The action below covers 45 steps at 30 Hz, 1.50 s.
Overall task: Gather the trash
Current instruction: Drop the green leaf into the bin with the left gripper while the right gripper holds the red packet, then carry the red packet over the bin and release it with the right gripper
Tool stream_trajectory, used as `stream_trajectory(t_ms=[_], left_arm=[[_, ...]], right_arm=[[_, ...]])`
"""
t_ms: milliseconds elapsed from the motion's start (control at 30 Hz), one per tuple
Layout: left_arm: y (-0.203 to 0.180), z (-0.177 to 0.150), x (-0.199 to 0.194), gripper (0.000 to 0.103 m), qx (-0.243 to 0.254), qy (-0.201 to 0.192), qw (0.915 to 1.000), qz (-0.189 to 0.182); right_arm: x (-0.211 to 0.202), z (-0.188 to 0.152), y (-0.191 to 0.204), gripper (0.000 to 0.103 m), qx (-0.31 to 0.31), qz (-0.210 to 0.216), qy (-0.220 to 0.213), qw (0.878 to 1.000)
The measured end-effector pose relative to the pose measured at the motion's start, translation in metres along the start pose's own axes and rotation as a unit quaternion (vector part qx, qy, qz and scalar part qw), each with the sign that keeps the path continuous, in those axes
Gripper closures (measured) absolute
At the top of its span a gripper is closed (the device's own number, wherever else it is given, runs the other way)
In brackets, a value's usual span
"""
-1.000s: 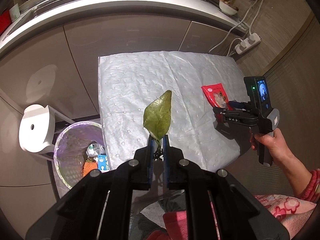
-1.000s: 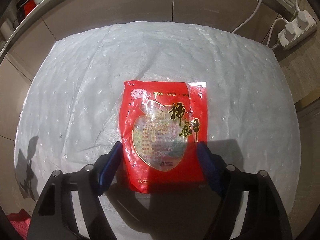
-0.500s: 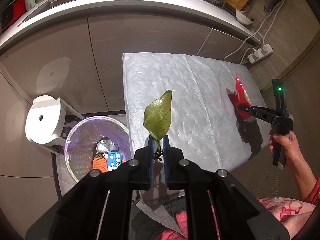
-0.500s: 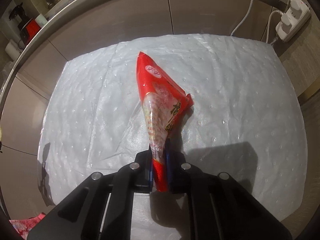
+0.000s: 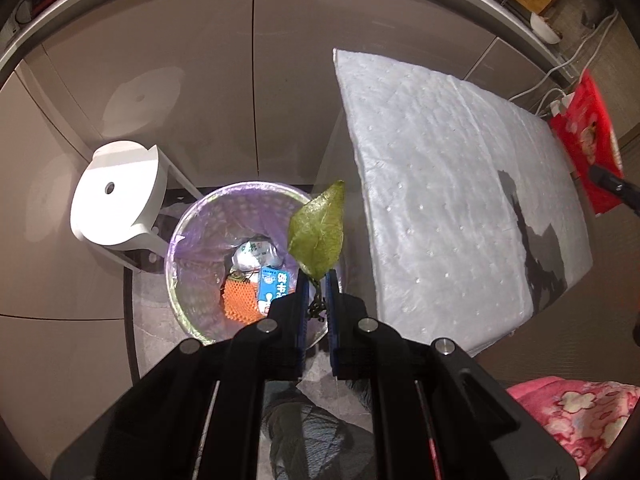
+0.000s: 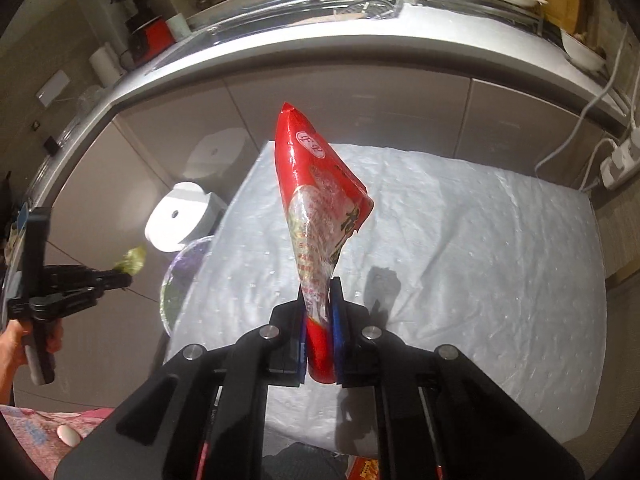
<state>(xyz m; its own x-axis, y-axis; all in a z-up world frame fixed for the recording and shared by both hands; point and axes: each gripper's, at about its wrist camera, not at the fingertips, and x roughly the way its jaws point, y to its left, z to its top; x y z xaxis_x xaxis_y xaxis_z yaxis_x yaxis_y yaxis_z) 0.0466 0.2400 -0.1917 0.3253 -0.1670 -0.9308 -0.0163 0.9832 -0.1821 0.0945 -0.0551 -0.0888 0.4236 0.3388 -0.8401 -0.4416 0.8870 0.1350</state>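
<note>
My left gripper is shut on the stem of a green leaf and holds it above the right rim of the trash bin, which has a purple liner and several pieces of trash inside. My right gripper is shut on a red snack packet, lifted above the white padded table. The packet also shows in the left wrist view at far right. The left gripper with the leaf shows in the right wrist view at far left.
A white stool stands left of the bin against beige cabinets. A power strip lies on the floor beyond the table's right side. The kitchen counter runs above. Pink floral clothing is at lower right.
My left gripper has carried the leaf left, from over the table edge to over the bin. My right gripper, which closed on the packet a second ago, has raised it higher off the table.
</note>
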Motion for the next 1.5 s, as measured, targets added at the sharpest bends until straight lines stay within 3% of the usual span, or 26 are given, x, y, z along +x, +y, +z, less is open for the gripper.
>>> stream_trajectory(t_ms=[333, 700, 733, 800, 833, 867, 1200, 1300, 1367, 1500], left_arm=[[0.031, -0.016, 0.069, 0.095, 0.021, 0.047, 0.9983, 0.027], [0.060, -0.027, 0.132, 0.095, 0.037, 0.106, 0.9930, 0.037], [0.062, -0.028, 0.135, 0.092, 0.037, 0.111, 0.9925, 0.036], [0.062, -0.029, 0.138, 0.076, 0.037, 0.115, 0.9920, 0.035], [0.062, -0.029, 0.138, 0.060, 0.038, 0.112, 0.9922, 0.039], [0.063, -0.028, 0.137, 0.054, 0.041, 0.106, 0.9926, 0.043], [0.059, -0.016, 0.105, 0.048, 0.038, 0.079, 0.9956, 0.034], [0.057, -0.009, 0.070, 0.044, 0.031, 0.047, 0.9980, 0.029], [0.055, -0.006, 0.040, 0.033, 0.028, 0.019, 0.9989, 0.033], [0.055, -0.007, -0.021, 0.024, 0.020, -0.028, 0.9985, 0.042]], right_arm=[[-0.012, 0.017, 0.072, 0.093, -0.053, 0.025, 0.013, 0.998], [-0.011, 0.018, 0.115, 0.093, -0.081, 0.026, 0.035, 0.996], [-0.010, 0.019, 0.117, 0.093, -0.083, 0.026, 0.036, 0.996], [-0.009, 0.020, 0.121, 0.093, -0.083, 0.026, 0.038, 0.995], [-0.009, 0.020, 0.121, 0.093, -0.083, 0.026, 0.038, 0.995], [-0.009, 0.021, 0.122, 0.093, -0.082, 0.026, 0.038, 0.996], [0.003, 0.022, 0.125, 0.093, -0.081, 0.039, 0.048, 0.995], [0.014, 0.022, 0.131, 0.093, -0.085, 0.048, 0.054, 0.994], [0.025, 0.021, 0.139, 0.093, -0.092, 0.052, 0.058, 0.993], [0.056, 0.018, 0.157, 0.093, -0.107, 0.070, 0.074, 0.989]])
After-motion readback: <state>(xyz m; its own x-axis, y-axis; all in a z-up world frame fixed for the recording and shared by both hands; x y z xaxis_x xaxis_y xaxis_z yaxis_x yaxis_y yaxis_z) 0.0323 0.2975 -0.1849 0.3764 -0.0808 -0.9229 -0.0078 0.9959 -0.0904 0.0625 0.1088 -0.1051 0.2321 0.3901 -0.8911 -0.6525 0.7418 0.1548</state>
